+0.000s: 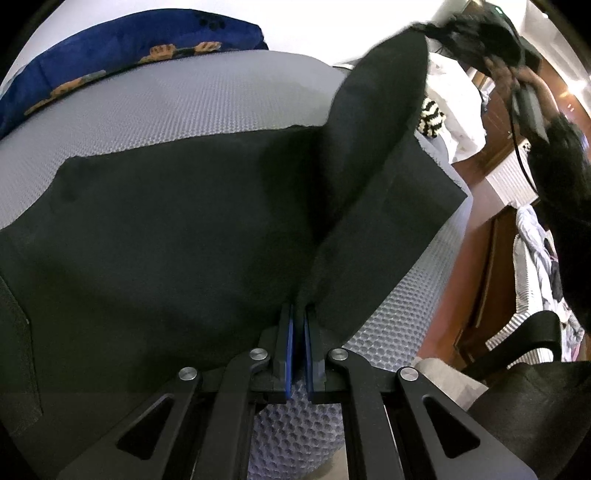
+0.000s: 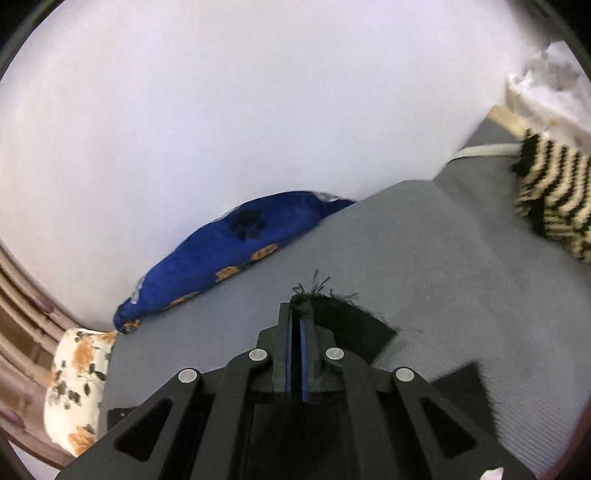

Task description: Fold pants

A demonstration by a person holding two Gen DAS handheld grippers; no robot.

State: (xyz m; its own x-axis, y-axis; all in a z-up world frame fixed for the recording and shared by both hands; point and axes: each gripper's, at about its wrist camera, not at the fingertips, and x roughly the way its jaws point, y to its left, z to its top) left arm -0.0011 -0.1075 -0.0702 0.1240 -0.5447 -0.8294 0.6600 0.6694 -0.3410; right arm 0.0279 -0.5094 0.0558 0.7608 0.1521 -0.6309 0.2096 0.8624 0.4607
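Note:
Black pants [image 1: 166, 229] lie spread over a grey textured mattress [image 1: 192, 96]. My left gripper [image 1: 298, 314] is shut on a near edge of the pants, low against the mattress. One pant leg [image 1: 384, 103] rises from there up to the right, where my right gripper [image 1: 461, 33] holds its end high in a hand. In the right wrist view, my right gripper [image 2: 300, 308] is shut on the frayed black hem of the pants [image 2: 347, 317], well above the grey mattress [image 2: 424, 258].
A blue pillow with paw prints [image 1: 122, 40] lies at the mattress's far edge by the white wall; it shows as the blue pillow [image 2: 229, 254] beside a floral cushion [image 2: 77, 384]. A striped black-and-cream cloth [image 2: 554, 195] and white bedding [image 1: 458, 107] sit at the right. Wooden furniture [image 1: 491, 266] stands beyond the bed.

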